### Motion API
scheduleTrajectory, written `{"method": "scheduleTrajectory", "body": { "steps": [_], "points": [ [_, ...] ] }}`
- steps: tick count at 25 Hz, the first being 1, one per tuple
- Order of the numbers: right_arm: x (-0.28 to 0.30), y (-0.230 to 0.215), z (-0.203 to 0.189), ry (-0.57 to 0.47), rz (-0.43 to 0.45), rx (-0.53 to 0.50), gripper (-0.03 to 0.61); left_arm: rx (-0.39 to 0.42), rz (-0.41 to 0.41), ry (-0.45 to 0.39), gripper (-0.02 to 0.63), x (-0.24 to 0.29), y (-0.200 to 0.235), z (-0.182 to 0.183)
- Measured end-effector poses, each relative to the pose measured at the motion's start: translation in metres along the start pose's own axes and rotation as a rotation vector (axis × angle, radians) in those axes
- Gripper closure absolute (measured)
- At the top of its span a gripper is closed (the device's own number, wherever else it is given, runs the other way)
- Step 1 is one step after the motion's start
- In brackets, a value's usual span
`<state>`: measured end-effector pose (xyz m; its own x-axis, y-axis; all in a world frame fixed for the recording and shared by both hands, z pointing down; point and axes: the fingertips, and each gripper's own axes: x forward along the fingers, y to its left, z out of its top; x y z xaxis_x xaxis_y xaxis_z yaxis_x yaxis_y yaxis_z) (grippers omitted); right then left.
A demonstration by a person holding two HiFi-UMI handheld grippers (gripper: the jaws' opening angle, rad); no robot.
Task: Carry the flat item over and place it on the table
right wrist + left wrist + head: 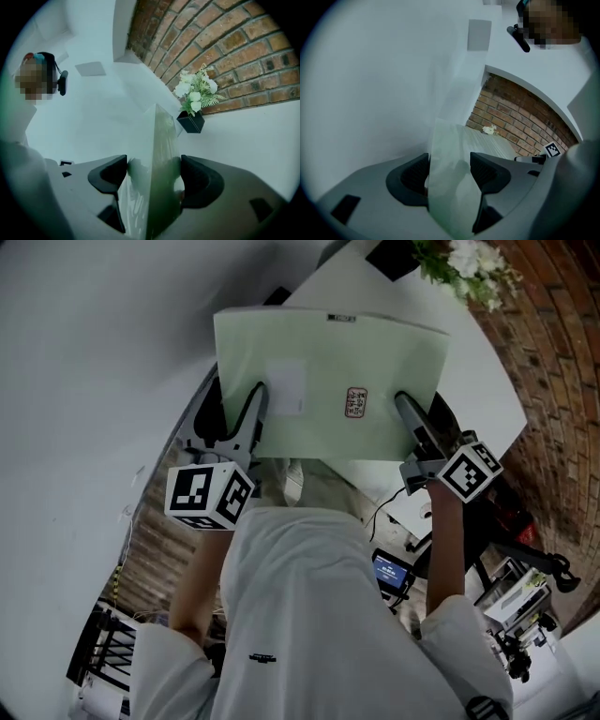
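The flat item (328,381) is a pale green glossy sheet-like pack with a small red stamp, held level in front of me over the near end of the white table (492,395). My left gripper (255,397) is shut on its near left edge, and my right gripper (405,407) is shut on its near right edge. In the left gripper view the flat item (452,187) stands edge-on between the dark pads of the left gripper (449,171). In the right gripper view the flat item (157,154) is likewise pinched by the right gripper (153,174).
White flowers (469,263) in a black pot (191,121) stand at the table's far end by a brick wall (225,42). Stands and gear (525,601) and a small lit screen (389,573) sit on the floor to my right. A white wall (84,352) is at left.
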<state>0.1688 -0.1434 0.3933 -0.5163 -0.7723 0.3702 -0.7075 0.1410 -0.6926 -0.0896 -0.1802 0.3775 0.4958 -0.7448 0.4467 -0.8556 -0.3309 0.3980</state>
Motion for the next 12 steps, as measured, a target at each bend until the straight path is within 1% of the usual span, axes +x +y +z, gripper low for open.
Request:
{"method": "scheduleTrajectory", "body": {
  "steps": [6,12],
  "points": [
    [0.03,-0.043,-0.001,0.063,0.02,0.008,0.239,-0.023,0.047,0.026,0.325,0.034,0.008,-0.025],
    [0.064,-0.072,-0.014,0.137,0.048,0.015,0.238,-0.052,0.164,0.037,0.325,0.052,0.027,-0.053]
  ]
}}
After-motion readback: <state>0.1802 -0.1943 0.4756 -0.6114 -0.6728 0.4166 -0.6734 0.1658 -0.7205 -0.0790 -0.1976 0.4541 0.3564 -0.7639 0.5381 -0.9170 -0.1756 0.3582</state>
